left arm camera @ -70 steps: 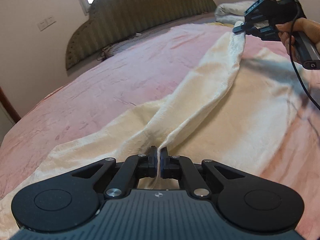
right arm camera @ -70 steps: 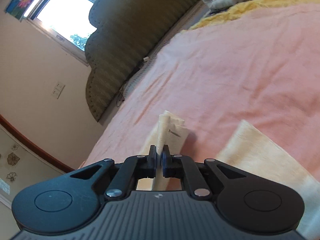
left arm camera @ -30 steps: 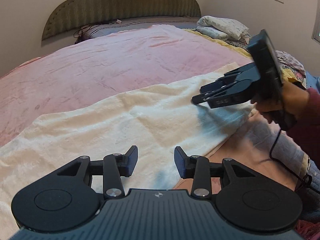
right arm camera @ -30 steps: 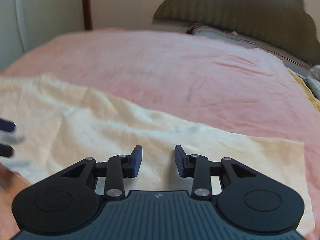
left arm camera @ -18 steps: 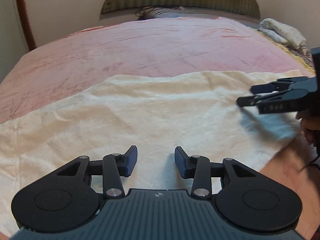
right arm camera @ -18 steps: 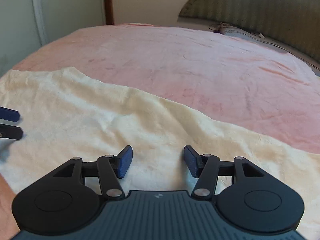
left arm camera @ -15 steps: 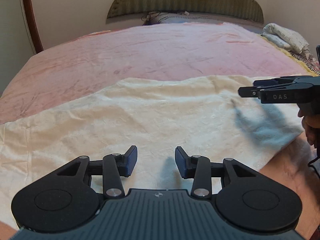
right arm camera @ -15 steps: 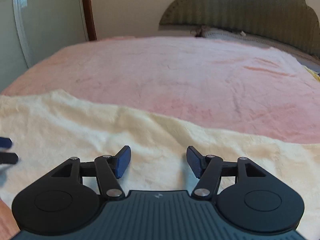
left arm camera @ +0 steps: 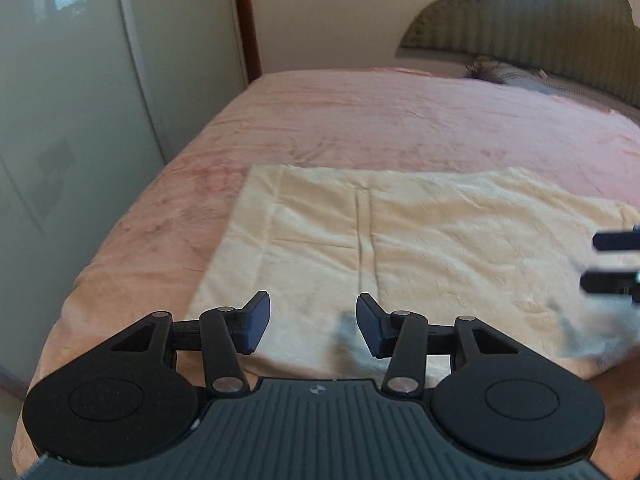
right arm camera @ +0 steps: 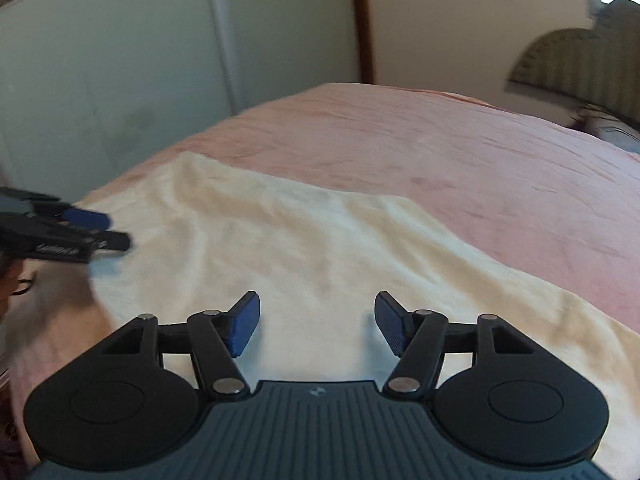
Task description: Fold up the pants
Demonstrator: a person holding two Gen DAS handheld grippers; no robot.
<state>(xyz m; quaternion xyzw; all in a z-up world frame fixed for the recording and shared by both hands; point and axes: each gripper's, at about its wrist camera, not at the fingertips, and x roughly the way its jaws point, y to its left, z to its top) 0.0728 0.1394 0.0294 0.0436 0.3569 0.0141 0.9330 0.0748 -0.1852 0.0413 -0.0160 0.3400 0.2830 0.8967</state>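
Note:
Cream pants lie flat, folded lengthwise, across the pink bedspread. One short end with a centre seam lies near the bed's left side. My left gripper hovers over the near edge of that end, its jaws opening with nothing between them. The right gripper shows at the right edge of the left wrist view, above the cloth. In the right wrist view the pants spread ahead of my right gripper, which stands open and empty. The left gripper appears blurred at the far left there.
Pale wardrobe doors stand close beside the bed's left edge, with a brown door frame behind. A green padded headboard and a pillow are at the far right. Bare bedspread stretches beyond the pants.
Both grippers let go of the pants, which now lie flat. Both views swung left toward the wardrobe end of the cloth. The right jaws widened.

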